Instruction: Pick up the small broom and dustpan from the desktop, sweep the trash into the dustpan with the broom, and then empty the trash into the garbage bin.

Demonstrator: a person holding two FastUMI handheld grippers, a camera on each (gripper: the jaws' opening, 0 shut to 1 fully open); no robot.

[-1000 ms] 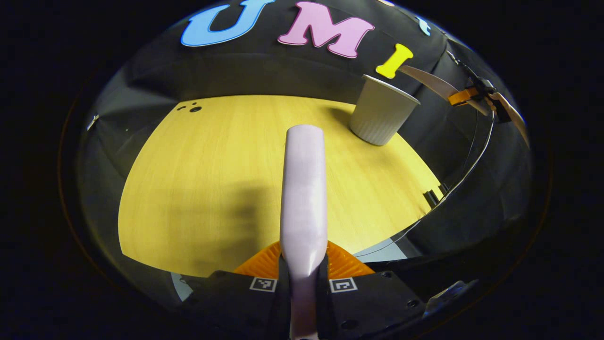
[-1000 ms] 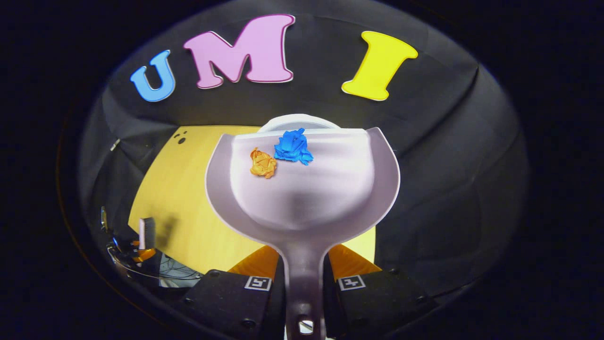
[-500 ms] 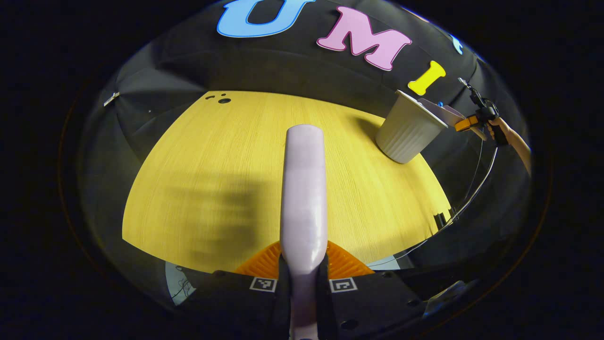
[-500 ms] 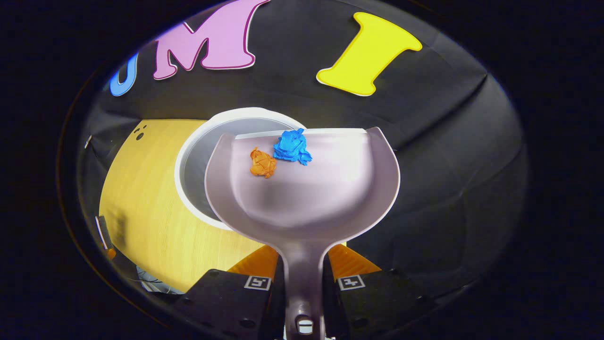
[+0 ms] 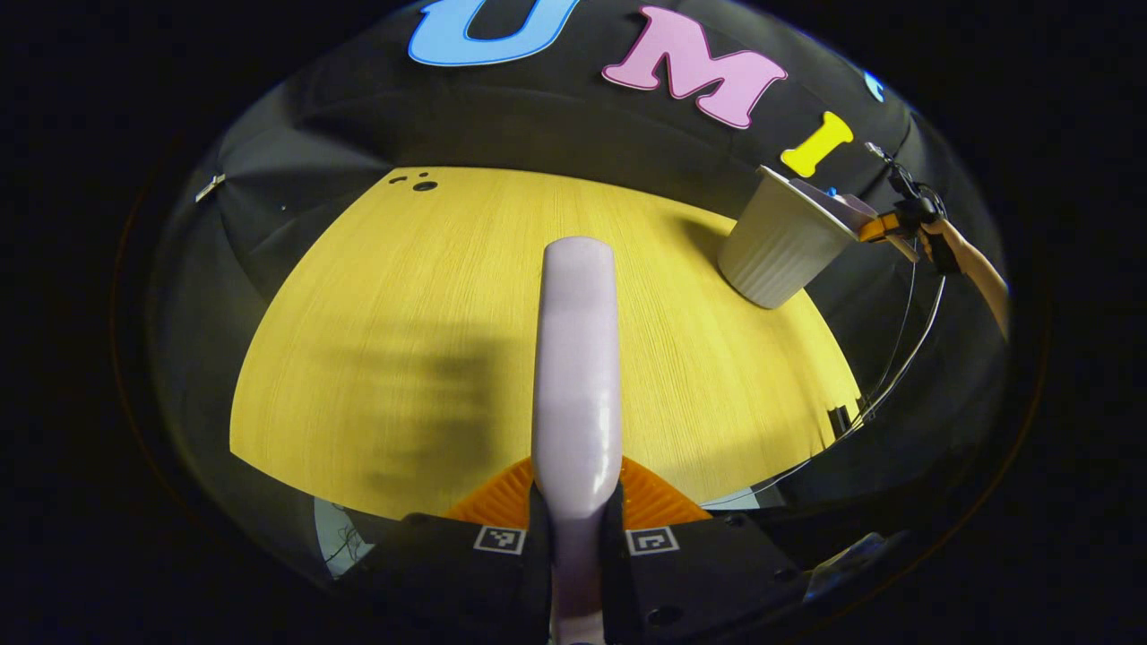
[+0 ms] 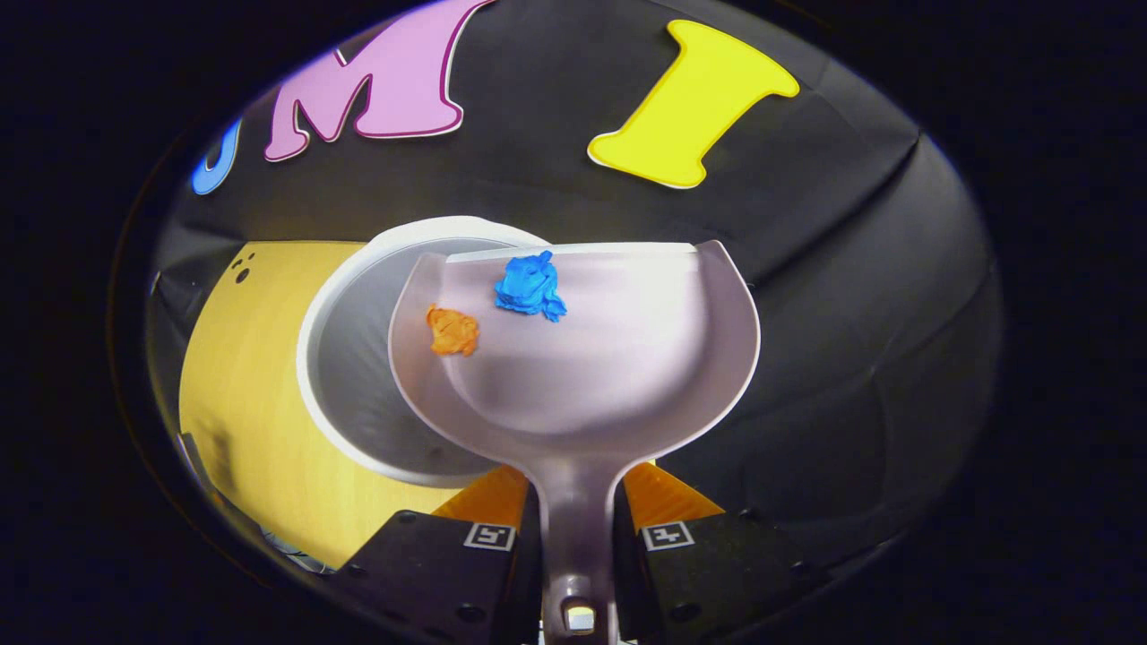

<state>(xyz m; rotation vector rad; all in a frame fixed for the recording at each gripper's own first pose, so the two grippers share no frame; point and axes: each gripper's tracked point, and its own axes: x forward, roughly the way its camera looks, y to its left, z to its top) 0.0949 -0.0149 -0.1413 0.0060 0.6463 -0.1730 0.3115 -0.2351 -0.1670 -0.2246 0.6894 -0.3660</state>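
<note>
In the left gripper view, the left gripper [image 5: 575, 528] has its jaws closed on the pale lilac handle of the small broom [image 5: 576, 376], which runs straight ahead over the yellow wood-grain counter [image 5: 376, 305]. Farther off, near the counter's far right corner, stands the white ribbed garbage bin [image 5: 778, 251]. Just beyond its rim the edge of the dustpan [image 5: 838, 208] shows, with a person's hand [image 5: 972, 269] holding the other gripper behind it.

In the right gripper view, the right gripper [image 6: 578, 533] has its jaws clamped on the dustpan's handle, and the pale dustpan [image 6: 618, 358] spreads out ahead, held above the bin. Two crumpled paper scraps lie inside it: an orange scrap [image 6: 451, 330] near the pan's left wall and a blue scrap [image 6: 529, 287] close to the front lip. Beneath and to the left of the pan, the garbage bin's [image 6: 358, 358] round white rim and grey inside open upward, standing on the counter [image 6: 233, 394].
</note>
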